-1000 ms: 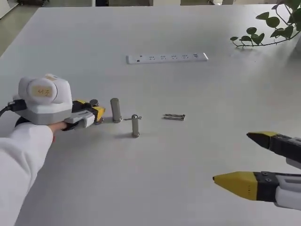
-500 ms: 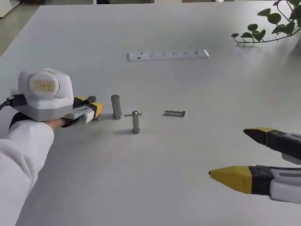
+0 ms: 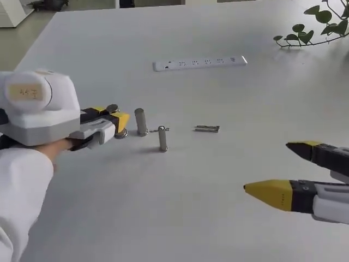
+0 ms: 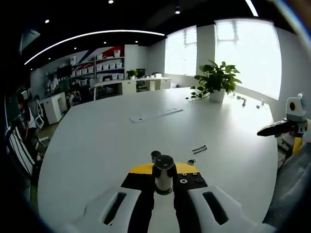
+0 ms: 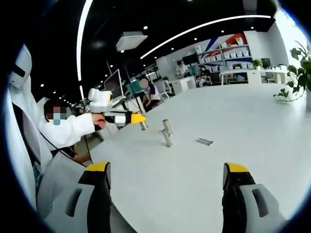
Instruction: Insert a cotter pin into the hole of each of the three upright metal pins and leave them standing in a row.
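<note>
Far left in the head view: a white sleeve [image 3: 22, 202] and a hand [image 3: 57, 146] carrying the left gripper [image 3: 117, 123]. Clamps the first pin [image 3: 121, 132] between yellow-tipped jaws, closed tight on the shaft. In the left gripper view, holds that pin upright and centred between the two jaws, round top showing above them. Foot of the pin at or just over the table [image 3: 180, 218]; contact impossible to tell.

Just to the right, the second pin [image 3: 141, 121], upright on the table, bare, close to the gripper's tip but apart from it. Next right and a little nearer the camera, the third pin [image 3: 162, 140], also upright, with a cotter pin [image 3: 159, 130] passing crosswise through its top. Stand near each other without touching, the third slightly out of line with the other two.

Further right, well clear of the three, loose cotter pins [image 3: 207, 129] lying flat together on the table. Beyond them, toward the far edge, a white power strip [image 3: 199, 63] lying crosswise. In the top right corner, leafy sprigs of a plant [image 3: 319, 24].

Bottom right: the right gripper [image 3: 266, 167], jaws spread wide with nothing between them, over bare table, well apart from every pin. Same in the right gripper view: both yellow tips wide apart, with the pins and the left gripper far ahead
</note>
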### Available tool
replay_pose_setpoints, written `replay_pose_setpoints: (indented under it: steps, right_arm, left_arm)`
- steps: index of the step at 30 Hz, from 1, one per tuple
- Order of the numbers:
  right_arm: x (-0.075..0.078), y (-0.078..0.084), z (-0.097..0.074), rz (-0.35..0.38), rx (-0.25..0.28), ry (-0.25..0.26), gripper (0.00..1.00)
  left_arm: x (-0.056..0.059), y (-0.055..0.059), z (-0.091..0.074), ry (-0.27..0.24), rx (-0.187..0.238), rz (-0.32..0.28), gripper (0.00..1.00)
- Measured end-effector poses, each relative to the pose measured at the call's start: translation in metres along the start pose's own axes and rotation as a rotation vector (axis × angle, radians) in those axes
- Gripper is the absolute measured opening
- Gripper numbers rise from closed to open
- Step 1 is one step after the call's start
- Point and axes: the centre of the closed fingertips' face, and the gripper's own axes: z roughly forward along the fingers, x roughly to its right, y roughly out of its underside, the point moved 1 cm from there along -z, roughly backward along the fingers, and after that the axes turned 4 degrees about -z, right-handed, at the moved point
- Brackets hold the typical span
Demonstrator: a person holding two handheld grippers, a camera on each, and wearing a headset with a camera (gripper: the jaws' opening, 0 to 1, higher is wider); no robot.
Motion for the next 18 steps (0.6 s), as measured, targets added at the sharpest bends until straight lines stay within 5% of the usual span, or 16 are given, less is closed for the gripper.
replay_pose_setpoints:
  steps: [2, 18]
  right_arm:
    - [0.000, 0.000, 0.000, 0.009, 0.011, 0.005, 0.94]
    - [0.001, 0.005, -0.003, 0.011, 0.013, 0.027, 0.93]
  left_arm:
    - [0.011, 0.004, -0.003, 0.001, -0.020, 0.048, 0.11]
    - [0.089, 0.020, 0.016, 0.106, -0.039, 0.087, 0.11]
